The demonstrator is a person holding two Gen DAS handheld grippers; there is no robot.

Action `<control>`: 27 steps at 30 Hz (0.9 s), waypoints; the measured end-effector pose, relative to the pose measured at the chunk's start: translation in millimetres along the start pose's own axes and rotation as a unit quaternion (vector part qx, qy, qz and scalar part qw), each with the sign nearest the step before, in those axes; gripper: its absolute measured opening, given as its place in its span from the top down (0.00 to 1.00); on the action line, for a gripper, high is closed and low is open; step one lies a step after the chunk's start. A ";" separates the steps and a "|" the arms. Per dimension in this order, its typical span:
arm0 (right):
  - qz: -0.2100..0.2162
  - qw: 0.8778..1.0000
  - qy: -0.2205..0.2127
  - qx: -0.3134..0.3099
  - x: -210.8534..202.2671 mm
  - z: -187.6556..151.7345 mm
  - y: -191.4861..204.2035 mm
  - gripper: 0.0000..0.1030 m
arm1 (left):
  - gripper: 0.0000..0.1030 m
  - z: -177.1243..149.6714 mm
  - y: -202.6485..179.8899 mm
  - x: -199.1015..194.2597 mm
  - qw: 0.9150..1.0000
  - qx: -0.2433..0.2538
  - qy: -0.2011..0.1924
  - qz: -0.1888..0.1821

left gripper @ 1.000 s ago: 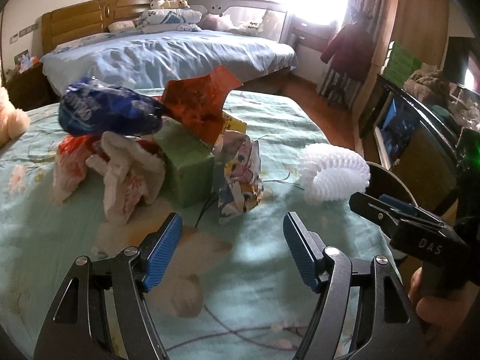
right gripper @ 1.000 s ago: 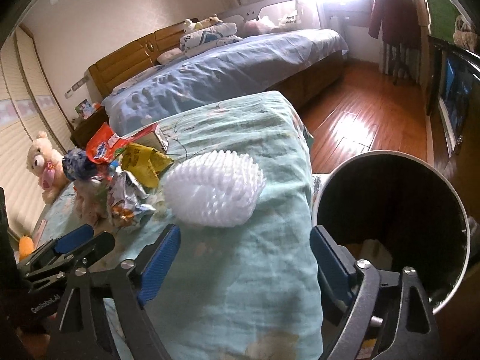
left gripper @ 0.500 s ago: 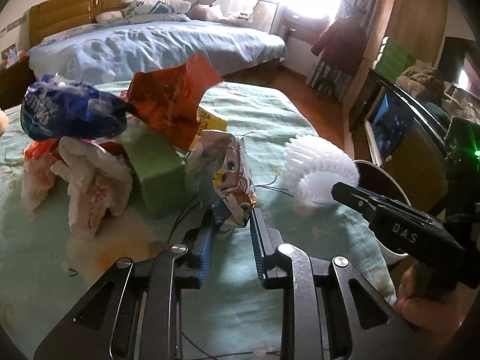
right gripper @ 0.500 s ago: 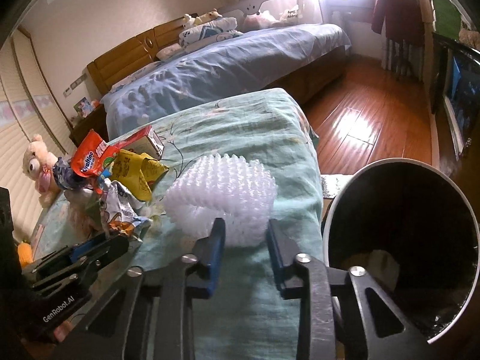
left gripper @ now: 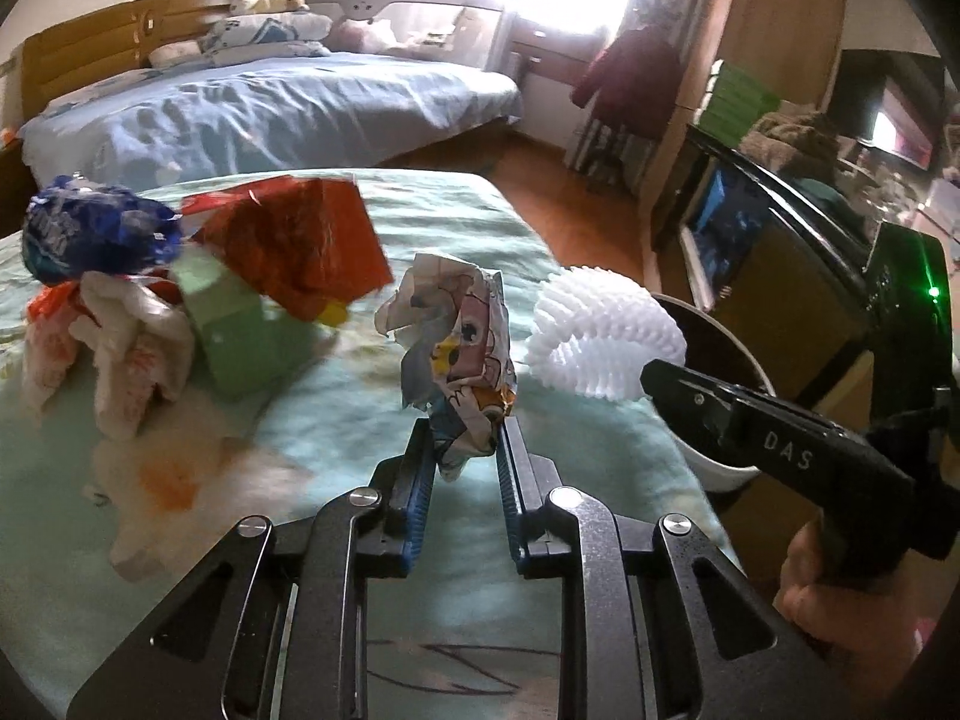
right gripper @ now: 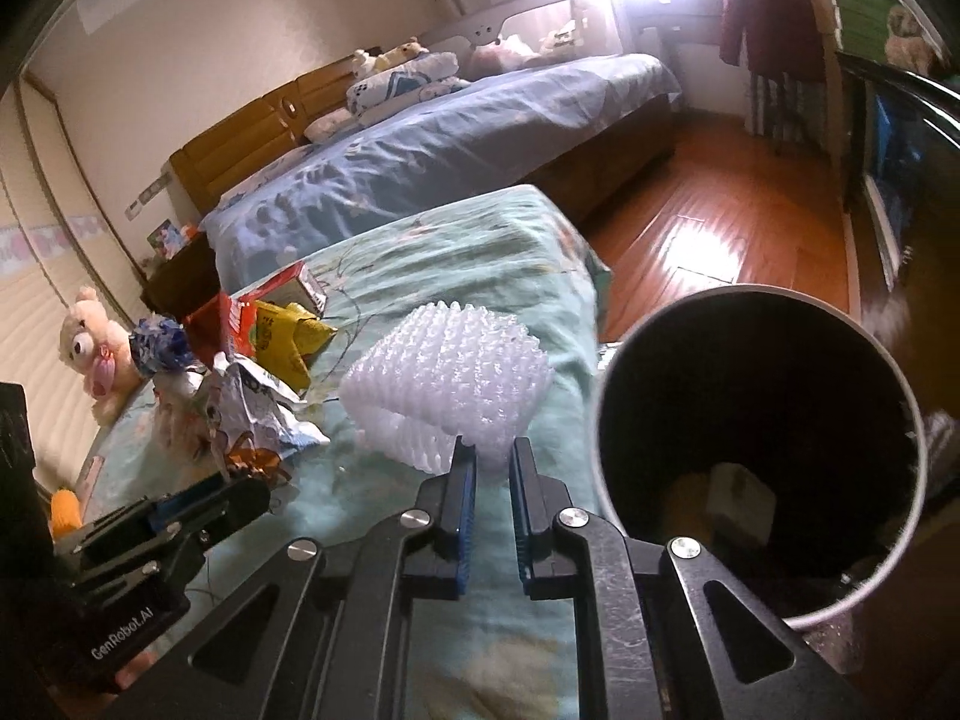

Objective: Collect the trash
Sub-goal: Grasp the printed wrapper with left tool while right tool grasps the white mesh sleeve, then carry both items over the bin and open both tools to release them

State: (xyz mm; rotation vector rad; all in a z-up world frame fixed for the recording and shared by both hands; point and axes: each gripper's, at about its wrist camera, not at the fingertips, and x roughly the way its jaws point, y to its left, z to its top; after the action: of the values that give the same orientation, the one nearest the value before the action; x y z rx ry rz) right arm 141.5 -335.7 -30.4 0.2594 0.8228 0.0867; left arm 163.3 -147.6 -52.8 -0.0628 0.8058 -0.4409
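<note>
My left tongs (left gripper: 462, 450) are pinched narrow on a crumpled wrapper (left gripper: 453, 348), glossy foil with cartoon print, sticking up from between the blue ribbed pads (left gripper: 420, 480). My right tongs (right gripper: 491, 468) are still closing, their jaws on the lower edge of a white foam net (right gripper: 447, 390), spiky mesh, folded over, soft-looking. In the left view that net sits at the right edge of the bed cover (left gripper: 540, 420), next to the bin (right gripper: 756, 450), a round one with a pale rim and dark inside, something pale at its bottom. The cover is teal cloth, wrinkled, with a floral print and an orange stain.

Rest of the trash sits heaped toward the far left of the cover: shiny red bag (left gripper: 300, 246), green box (left gripper: 240, 330), crumpled blue wrapper (left gripper: 96, 237), white crumpled tissue (left gripper: 132, 348), yellow packet (right gripper: 288, 336). Teddy bear (right gripper: 96, 348) at the far left edge. A bed (right gripper: 450, 144) with a blue quilt stands behind.

A second ago both tongs stood wide open, nothing in them; wrapper lay against the green box, now it's up and apart from the heap. Net looks a little raised and squeezed at its bottom fold.
</note>
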 end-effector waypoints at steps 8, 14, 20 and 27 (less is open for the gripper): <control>-0.017 0.999 -0.020 0.026 -30.1 -6.2 -26.8 0.90 | 0.81 1.3 -24.2 -1.6 1.000 0.020 -0.001 -0.020; -0.033 0.998 -0.027 0.041 -42.4 -10.0 -44.6 0.90 | 0.81 2.4 -42.3 2.8 0.999 0.035 0.005 -0.033; -0.047 0.997 -0.028 0.058 -47.9 -14.2 -63.2 0.90 | 0.81 2.3 -58.4 7.2 0.998 0.050 0.010 -0.043; -0.060 0.995 -0.033 0.074 -54.5 -16.1 -79.9 0.90 | 0.81 2.6 -72.1 12.1 0.997 0.059 0.016 -0.049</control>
State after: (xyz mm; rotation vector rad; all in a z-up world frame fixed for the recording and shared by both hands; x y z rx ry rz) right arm 90.8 -419.2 -22.9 0.3491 0.7790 -0.0954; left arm 146.7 -218.2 -43.4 0.0158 0.8094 -0.5829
